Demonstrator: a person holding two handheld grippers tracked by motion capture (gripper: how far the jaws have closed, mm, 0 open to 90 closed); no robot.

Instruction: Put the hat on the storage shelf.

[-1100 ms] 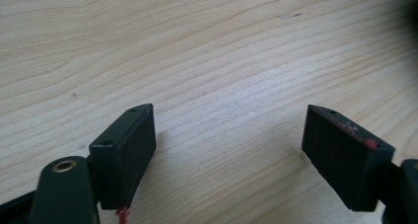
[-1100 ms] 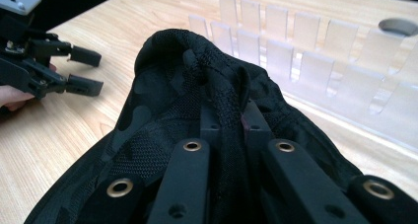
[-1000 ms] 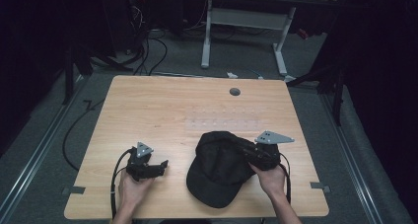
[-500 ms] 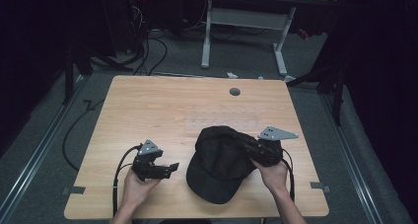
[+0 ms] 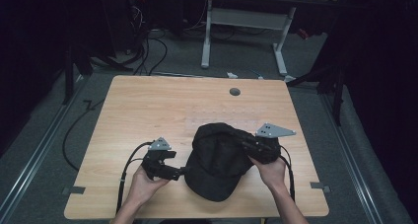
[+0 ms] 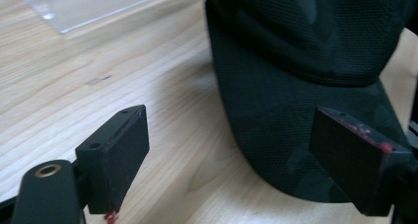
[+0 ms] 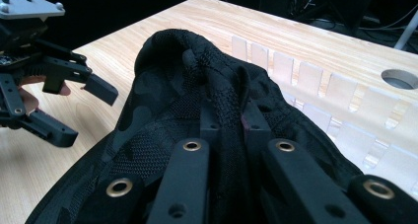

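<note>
Currently lying on the near half of the table (image 5: 148,105): black cap (image 5: 217,157), long axis running from crown, far, to brim, pointing at the near edge. Clamped on a crown fold: right gripper (image 7: 230,120). Just opened wide beside the brim, nothing between: left gripper (image 6: 236,155).

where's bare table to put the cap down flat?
Bare: the far half of the table, from the cap up to the round hole, and the left strip beyond the left gripper. Crowded: the near edge, where the open left gripper, the cap and the right gripper, pinching its fabric, sit close.
</note>
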